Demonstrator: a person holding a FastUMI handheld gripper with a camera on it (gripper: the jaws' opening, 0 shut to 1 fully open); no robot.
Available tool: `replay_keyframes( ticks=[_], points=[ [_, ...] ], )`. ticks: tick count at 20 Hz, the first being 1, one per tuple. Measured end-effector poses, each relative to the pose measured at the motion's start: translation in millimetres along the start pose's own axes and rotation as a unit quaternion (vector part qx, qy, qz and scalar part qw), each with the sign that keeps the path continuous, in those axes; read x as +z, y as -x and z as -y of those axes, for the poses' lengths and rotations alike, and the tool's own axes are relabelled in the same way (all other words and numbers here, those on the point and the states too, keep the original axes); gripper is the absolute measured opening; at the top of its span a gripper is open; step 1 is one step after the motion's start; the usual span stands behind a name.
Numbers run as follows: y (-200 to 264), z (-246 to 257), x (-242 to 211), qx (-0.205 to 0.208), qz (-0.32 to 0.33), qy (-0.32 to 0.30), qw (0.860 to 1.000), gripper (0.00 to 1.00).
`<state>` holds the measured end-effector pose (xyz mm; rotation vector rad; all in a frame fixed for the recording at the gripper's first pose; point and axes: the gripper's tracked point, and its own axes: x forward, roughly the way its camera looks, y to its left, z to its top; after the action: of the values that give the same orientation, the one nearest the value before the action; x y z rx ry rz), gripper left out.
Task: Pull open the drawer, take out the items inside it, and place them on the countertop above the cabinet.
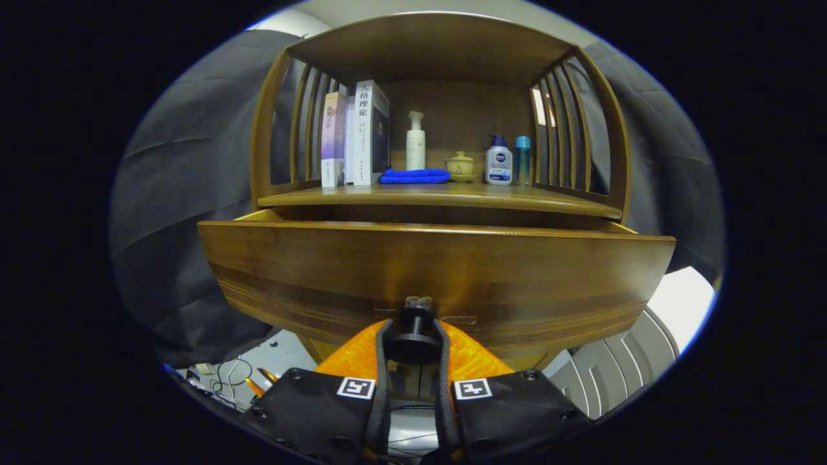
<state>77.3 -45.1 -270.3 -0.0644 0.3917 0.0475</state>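
Observation:
A wooden drawer [439, 271] stands pulled part way out of the cabinet, its broad front facing me and its inside hidden behind that front. A dark round knob [413, 337] sticks out of the drawer front low in the middle. My gripper [413, 339] is shut on the drawer knob, one finger on each side of it. Above the drawer runs the wooden countertop [555, 201], under a shelf frame with slatted sides.
On the countertop stand books [362, 134], a white pump bottle [415, 142], a folded blue cloth [414, 175], a small lidded cup [460, 165], a white and blue bottle [498, 161] and a teal bottle [522, 159]. Cables [232, 378] lie on the floor lower left.

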Motion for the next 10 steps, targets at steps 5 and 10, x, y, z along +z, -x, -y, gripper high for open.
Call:
replay_keyframes(
  ticks=[5, 10],
  points=[
    [19.6, -6.8, -6.3, 0.003, 0.006, 0.008, 1.0, 0.31],
    [34.1, -9.5, -13.5, 0.014, 0.004, 0.013, 1.0, 0.31]
  ],
)
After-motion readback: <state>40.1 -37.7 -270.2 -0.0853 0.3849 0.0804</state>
